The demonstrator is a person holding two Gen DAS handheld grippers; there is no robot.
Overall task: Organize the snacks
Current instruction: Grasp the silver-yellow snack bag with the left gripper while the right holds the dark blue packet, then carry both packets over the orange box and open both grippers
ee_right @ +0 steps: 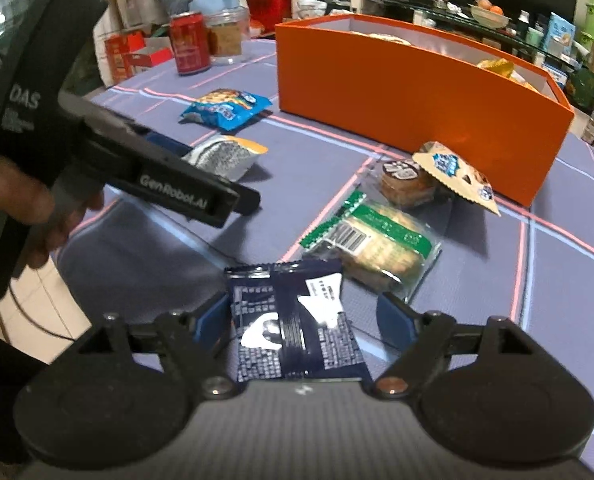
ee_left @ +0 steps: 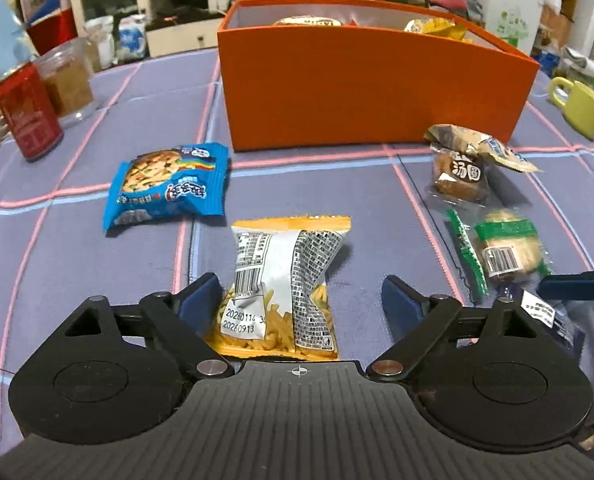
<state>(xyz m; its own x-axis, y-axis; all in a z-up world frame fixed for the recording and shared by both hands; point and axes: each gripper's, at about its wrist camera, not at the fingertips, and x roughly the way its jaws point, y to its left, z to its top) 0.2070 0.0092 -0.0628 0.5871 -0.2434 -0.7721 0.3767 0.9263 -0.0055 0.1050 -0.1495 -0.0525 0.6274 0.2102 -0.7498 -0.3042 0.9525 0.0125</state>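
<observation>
both claws spread, each straddling a packet

left gripper point(ee_left: 297, 300) brackets the yellow fries packet point(ee_left: 285, 288); right gripper point(ee_right: 305, 320) brackets the navy packet point(ee_right: 293, 320). close squarely mid-packet, then lift clear toward the orange box point(ee_left: 373, 80) ahead.

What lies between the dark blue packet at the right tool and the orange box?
In the right wrist view, the green-striped biscuit pack and the brown cake pack, then bare cloth.
</observation>
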